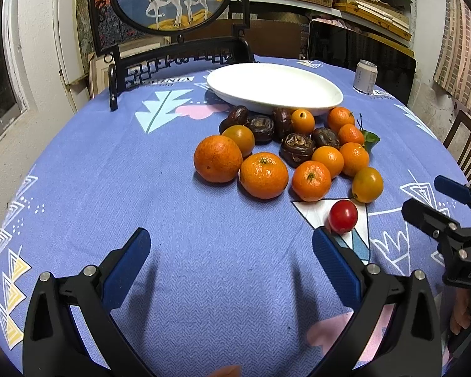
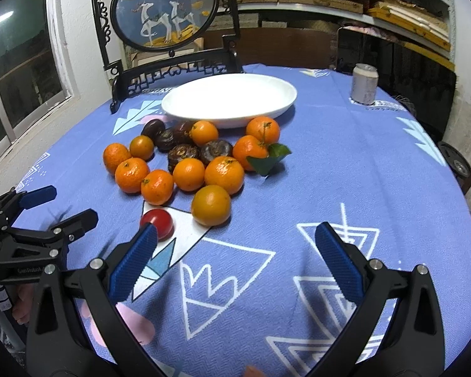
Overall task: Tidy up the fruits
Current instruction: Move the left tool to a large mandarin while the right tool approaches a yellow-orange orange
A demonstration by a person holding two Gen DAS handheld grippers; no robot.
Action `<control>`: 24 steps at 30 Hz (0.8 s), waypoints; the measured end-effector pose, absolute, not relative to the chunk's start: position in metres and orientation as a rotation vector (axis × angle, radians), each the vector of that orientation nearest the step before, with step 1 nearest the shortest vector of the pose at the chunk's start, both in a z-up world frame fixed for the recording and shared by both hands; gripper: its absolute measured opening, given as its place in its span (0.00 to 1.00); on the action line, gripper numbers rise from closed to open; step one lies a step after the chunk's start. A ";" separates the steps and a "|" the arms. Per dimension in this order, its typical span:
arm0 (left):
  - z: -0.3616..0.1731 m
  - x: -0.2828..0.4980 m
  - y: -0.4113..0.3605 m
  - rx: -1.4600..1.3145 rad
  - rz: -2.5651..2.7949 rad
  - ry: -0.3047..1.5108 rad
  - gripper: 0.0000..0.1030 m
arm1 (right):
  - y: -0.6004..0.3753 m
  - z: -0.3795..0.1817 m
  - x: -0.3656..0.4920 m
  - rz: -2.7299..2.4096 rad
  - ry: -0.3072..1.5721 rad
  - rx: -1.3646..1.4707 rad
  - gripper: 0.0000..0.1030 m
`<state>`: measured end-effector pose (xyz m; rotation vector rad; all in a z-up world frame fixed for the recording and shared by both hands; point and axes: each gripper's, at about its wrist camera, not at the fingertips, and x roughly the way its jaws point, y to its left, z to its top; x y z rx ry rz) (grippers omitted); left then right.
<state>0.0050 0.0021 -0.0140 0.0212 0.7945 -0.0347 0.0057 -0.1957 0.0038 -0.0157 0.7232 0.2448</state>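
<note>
Both claws hang wide apart and empty over the blue-clothed desk. Ahead of the left claw lies the heap of oranges and dark wrinkled fruits, apart from its tips. A red tomato sits just beyond the right claw's left finger, nearest of all. The white plate stands empty behind the heap.

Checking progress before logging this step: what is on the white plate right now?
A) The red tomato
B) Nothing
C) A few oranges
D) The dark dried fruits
B: the white plate shows only bare surface in both wrist views, while the oranges, dark dried fruits and red tomato all lie on the blue tablecloth in front of it.
</note>
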 end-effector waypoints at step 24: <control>-0.024 0.056 0.025 0.082 -0.106 0.915 0.99 | -0.206 -0.009 0.018 0.399 0.824 0.123 0.64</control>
